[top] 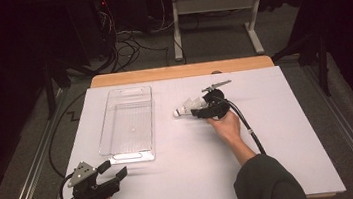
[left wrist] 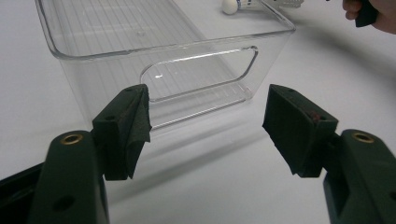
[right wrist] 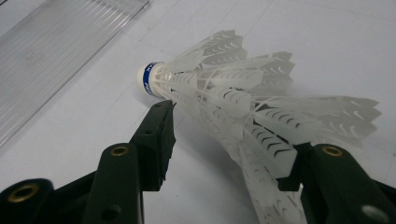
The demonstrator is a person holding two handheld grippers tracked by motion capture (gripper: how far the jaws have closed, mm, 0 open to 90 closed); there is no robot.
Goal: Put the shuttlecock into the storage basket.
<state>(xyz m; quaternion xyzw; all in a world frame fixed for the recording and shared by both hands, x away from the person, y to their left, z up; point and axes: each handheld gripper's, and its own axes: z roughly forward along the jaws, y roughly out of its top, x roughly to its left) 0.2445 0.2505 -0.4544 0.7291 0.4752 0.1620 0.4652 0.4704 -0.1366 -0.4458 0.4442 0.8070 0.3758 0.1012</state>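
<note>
The shuttlecock [right wrist: 243, 107] lies on the table [top: 289, 132] at frame centre, between the right gripper's [right wrist: 229, 140] spread jaws. Left gripper [left wrist: 205, 126], spread, faces the clear bin [top: 129, 120], lower left.

The shuttlecock [right wrist: 243, 102] between the jaws of the right tongs [right wrist: 229, 140] is white, its feathers translucent and marked with small pale chevrons, with a blue band around the white cork. Both pairs of tongs are black, with brass-coloured rivets; the left tongs [left wrist: 208, 126] have a grey plate on top in the high view. The bin [left wrist: 93, 51] just ahead of the left tongs is clear and colourless, its floor ribbed with fine parallel lines. The counter [top: 277, 118] under both tongs is plain white, with a light wooden edge on the side far from them.
</note>
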